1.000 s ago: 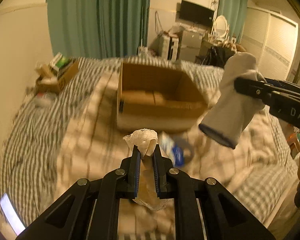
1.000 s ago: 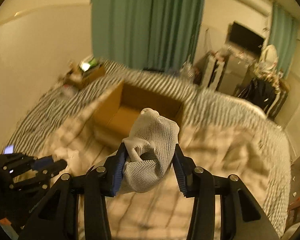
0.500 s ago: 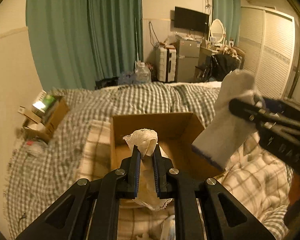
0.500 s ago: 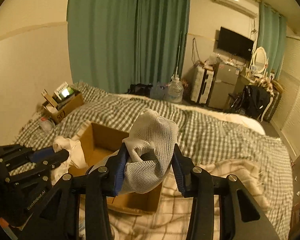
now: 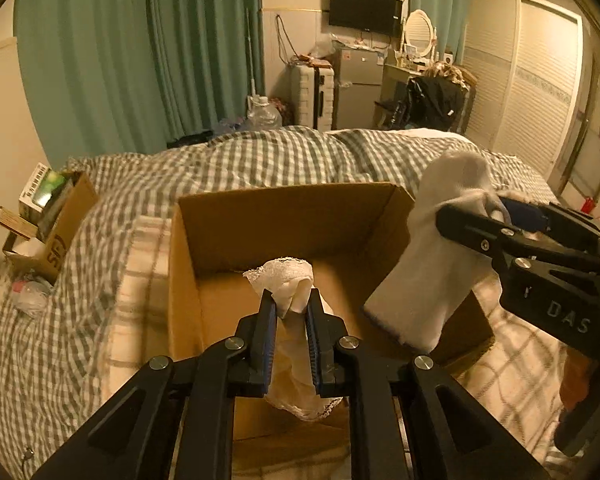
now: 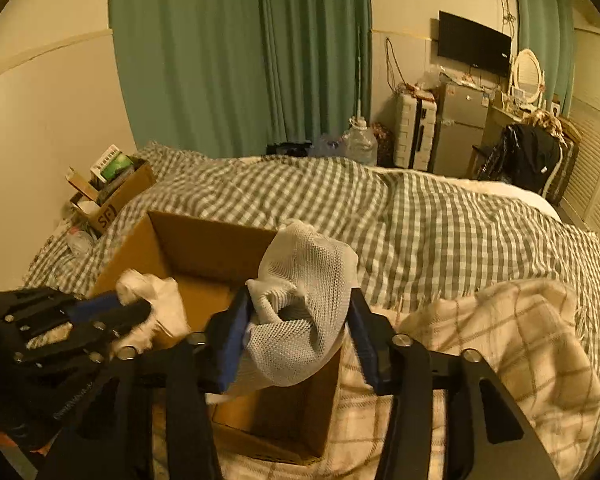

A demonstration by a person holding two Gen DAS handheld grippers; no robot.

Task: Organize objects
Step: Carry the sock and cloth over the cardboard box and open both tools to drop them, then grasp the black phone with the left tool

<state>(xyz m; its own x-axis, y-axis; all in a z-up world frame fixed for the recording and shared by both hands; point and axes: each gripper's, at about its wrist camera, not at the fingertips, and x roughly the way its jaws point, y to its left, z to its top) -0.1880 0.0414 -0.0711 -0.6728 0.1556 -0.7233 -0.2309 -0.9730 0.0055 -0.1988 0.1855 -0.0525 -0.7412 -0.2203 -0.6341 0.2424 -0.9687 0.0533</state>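
An open cardboard box (image 5: 284, 216) sits on the bed; it also shows in the right wrist view (image 6: 204, 244). My left gripper (image 5: 292, 304) is shut on a cream lace-edged cloth (image 5: 286, 280) and holds it over the box's inside. My right gripper (image 6: 300, 308) is shut on a white mesh sock (image 6: 308, 280); in the left wrist view the sock (image 5: 432, 264) hangs over the box's right wall. The left gripper and its cloth (image 6: 152, 296) show at the left of the right wrist view.
The bed has a grey checked duvet (image 5: 284, 160) and a cream plaid blanket (image 6: 500, 328). A smaller box of odds and ends (image 5: 56, 216) sits at the far left by the wall. Green curtains (image 5: 140, 48), a suitcase and a fridge stand behind.
Both grippers have moved forward and down from above the bed to over the open box, each still holding its cloth. The box now fills the middle of both views.
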